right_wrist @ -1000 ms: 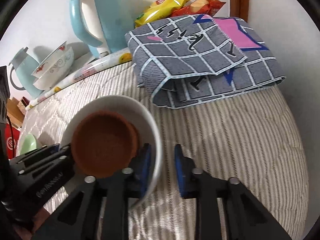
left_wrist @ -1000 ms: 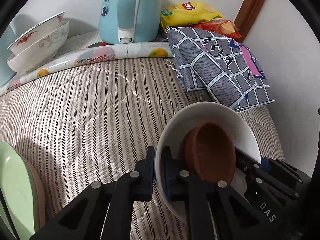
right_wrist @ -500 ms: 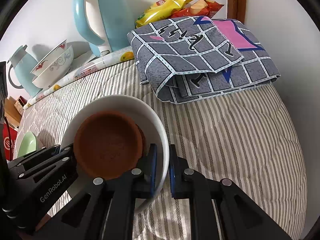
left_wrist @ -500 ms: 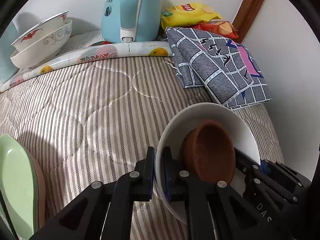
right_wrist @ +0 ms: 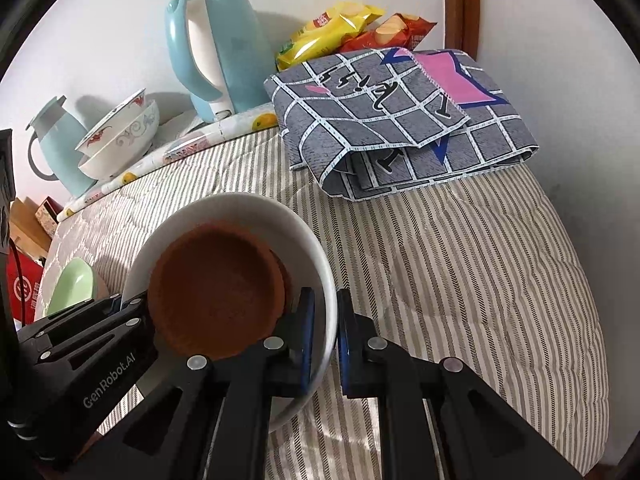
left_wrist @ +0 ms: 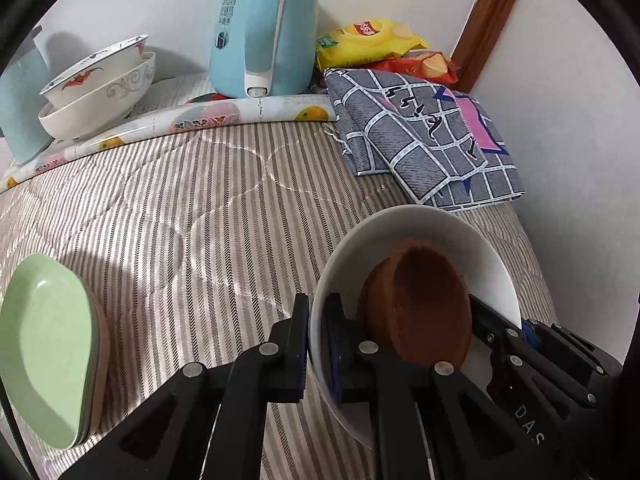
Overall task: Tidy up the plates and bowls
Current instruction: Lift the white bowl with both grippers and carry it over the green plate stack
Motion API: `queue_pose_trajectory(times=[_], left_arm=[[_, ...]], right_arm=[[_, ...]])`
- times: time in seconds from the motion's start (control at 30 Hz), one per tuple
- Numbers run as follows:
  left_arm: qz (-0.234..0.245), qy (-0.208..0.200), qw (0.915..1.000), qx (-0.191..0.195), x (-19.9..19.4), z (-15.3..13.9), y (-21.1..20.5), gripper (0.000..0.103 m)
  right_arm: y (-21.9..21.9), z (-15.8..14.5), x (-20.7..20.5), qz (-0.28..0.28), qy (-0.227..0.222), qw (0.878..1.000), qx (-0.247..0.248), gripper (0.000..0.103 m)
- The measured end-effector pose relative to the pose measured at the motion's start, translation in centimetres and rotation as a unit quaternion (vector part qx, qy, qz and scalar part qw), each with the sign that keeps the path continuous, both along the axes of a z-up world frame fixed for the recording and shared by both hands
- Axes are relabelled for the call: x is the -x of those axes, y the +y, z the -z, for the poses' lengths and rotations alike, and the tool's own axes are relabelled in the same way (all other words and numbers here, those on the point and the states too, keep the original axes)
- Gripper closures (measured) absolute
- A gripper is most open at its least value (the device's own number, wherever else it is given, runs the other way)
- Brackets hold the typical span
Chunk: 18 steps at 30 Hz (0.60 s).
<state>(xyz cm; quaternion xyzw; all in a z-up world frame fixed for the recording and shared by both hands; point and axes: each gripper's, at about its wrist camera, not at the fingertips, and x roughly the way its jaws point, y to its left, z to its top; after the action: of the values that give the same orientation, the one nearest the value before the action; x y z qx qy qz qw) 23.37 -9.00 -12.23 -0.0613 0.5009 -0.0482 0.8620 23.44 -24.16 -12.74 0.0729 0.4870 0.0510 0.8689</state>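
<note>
At nine o'clock from your left gripper (left_wrist: 316, 336), green plates (left_wrist: 44, 344) lie on the striped bedspread (left_wrist: 192, 208). Its fingers pinch the near rim of the white bowl (left_wrist: 416, 236), brown bowl (left_wrist: 428, 304) nested inside. At three o'clock, your right gripper (right_wrist: 324, 332) fingers clamp the opposite rim.

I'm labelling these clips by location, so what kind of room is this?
Probably a home, perhaps a bedroom or small living space doubling as a kitchen corner. A striped quilted cover serves as the work surface, with a blue electric kettle, stacked patterned bowls and snack bags against the wall.
</note>
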Motion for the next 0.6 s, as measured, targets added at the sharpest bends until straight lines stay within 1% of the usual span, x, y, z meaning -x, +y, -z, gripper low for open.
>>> queue_pose_trajectory(times=[0.07, 0.17, 0.6], left_arm=[[-0.001, -0.002, 1.0, 0.001, 0.4, -0.3, 0.1, 0.094], [-0.001, -0.007, 1.0, 0.001, 0.9, -0.9, 0.3, 0.094], [-0.013, -0.024, 0.9996, 0.001, 3.1, -3.0, 2.2, 0.094]], right_arm=[[0.0, -0.4, 0.4, 0.005, -0.002, 1.0, -0.005, 0.093], [0.3, -1.0, 0.8, 0.006, -0.007, 1.0, 0.0, 0.093], [2.1, -3.0, 2.8, -0.001, -0.024, 1.0, -0.001, 0.093]])
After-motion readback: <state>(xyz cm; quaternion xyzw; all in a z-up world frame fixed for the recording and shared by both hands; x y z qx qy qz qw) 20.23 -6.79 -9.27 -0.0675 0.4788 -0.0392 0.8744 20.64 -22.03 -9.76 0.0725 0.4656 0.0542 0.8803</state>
